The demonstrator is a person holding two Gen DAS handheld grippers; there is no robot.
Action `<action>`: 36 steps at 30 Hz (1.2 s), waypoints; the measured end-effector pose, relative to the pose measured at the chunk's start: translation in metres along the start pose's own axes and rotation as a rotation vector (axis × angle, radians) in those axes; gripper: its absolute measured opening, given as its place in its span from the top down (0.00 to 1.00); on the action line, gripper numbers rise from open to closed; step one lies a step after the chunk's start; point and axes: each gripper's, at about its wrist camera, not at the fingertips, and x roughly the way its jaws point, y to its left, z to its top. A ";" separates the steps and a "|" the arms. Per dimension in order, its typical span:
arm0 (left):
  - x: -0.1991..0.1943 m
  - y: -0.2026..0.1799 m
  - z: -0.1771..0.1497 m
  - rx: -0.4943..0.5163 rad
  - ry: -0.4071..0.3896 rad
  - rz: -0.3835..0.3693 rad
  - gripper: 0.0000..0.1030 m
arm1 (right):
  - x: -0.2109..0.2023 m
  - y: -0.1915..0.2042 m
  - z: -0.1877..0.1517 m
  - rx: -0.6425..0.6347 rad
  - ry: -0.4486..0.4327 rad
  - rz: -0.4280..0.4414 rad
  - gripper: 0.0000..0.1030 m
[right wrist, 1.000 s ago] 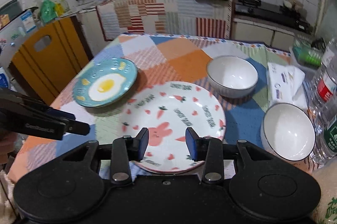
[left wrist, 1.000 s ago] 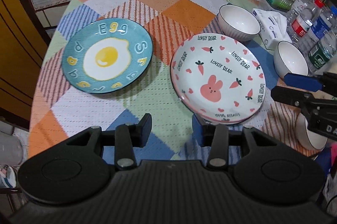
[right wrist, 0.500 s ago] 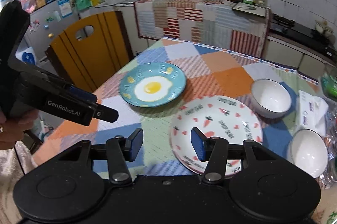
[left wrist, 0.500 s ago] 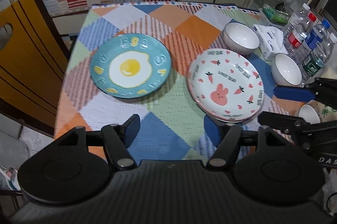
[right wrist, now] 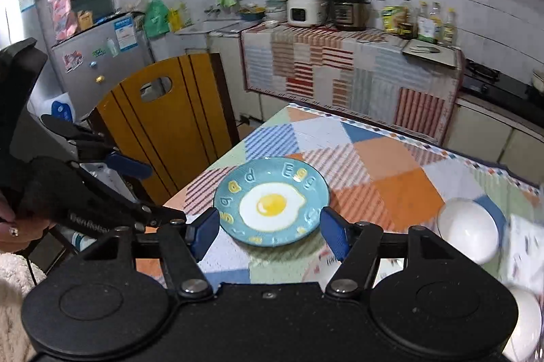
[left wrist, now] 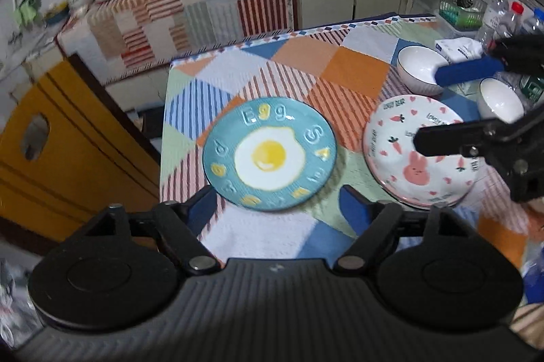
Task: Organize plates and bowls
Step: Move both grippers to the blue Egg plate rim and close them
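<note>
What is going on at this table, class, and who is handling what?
A person holds a gripper in each hand over a table with a patchwork cloth. Both the left gripper and the right gripper are open and empty. The egg plate and the bunny plate lie side by side, apart, with two white bowls beyond the bunny plate. Nothing is stacked or gripped yet.

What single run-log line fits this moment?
left hand-held gripper: open, empty | right hand-held gripper: open, empty | egg plate, bunny plate, two white bowls: on table, unstacked
</note>
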 end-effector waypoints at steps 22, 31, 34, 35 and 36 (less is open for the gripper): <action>0.105 0.065 0.003 -0.257 -0.055 -0.165 0.21 | 0.109 -0.077 0.003 0.182 0.093 0.082 0.19; 0.163 0.083 -0.003 -0.336 0.065 -0.139 0.25 | 0.158 -0.103 -0.004 0.236 0.137 0.073 0.25; 0.177 0.085 -0.013 -0.328 0.081 -0.102 0.25 | 0.178 -0.109 -0.017 0.291 0.115 0.051 0.29; 0.181 0.087 -0.017 -0.335 0.091 -0.084 0.26 | 0.184 -0.112 -0.021 0.317 0.107 0.040 0.30; 0.187 0.089 -0.022 -0.344 0.104 -0.055 0.26 | 0.192 -0.116 -0.025 0.339 0.106 0.028 0.31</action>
